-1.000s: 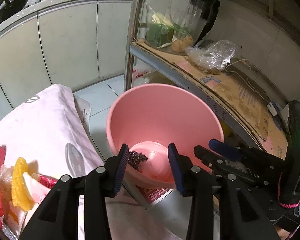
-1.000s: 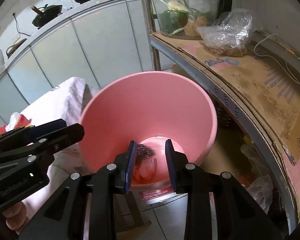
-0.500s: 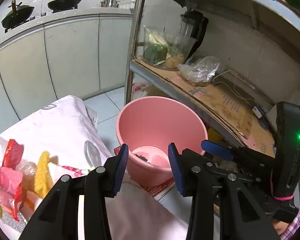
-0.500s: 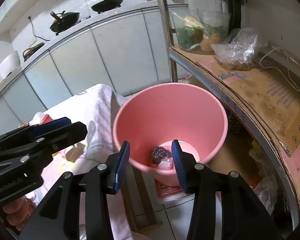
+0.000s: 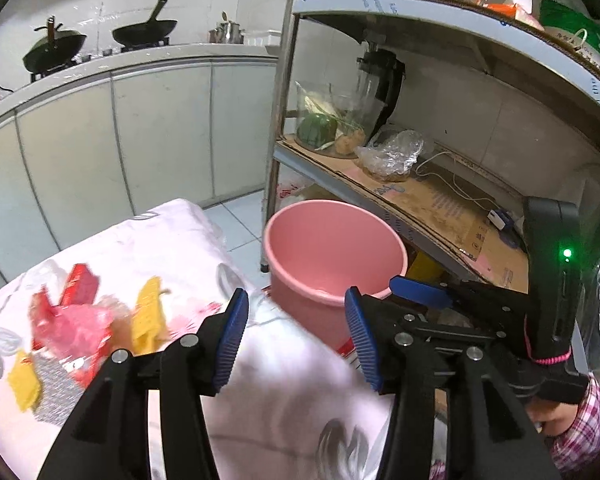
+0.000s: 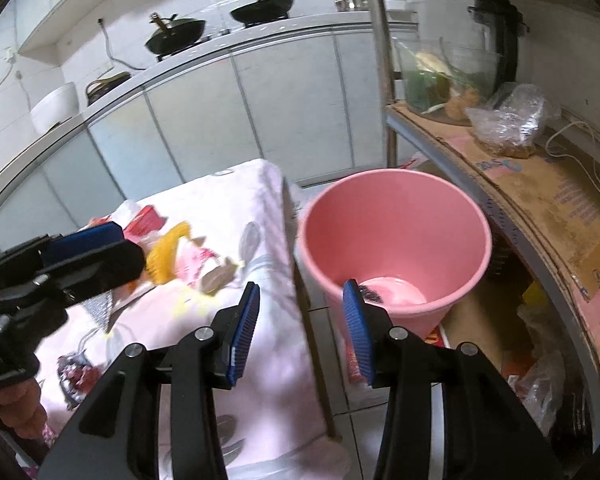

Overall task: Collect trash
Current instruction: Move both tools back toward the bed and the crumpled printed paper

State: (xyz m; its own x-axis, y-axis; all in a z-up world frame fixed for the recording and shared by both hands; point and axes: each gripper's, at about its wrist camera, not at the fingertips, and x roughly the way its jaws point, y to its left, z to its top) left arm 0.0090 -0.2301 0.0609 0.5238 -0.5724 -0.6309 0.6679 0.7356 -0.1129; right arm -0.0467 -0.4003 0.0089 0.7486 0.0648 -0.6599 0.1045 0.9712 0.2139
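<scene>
Between drops: both grippers, the left gripper (image 5: pixel 296 336) with jaws just widening and the right gripper (image 6: pixel 300 328), are hanging spread and empty; wrappers (image 5: pixel 76 320) are waiting lower left, pink bucket (image 5: pixel 334 252) at centre; next, probably pinching another scrap.

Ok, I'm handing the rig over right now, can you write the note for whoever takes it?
Left gripper: open, empty, jaws just widened, over the cloth-covered table.
Right gripper: open, empty, jaws opened a moment ago, between table edge and pink bucket.
Done: a dark scrubber-like piece lies in the bucket.
Left: red wrappers and yellow pieces on the table need binning.
</scene>
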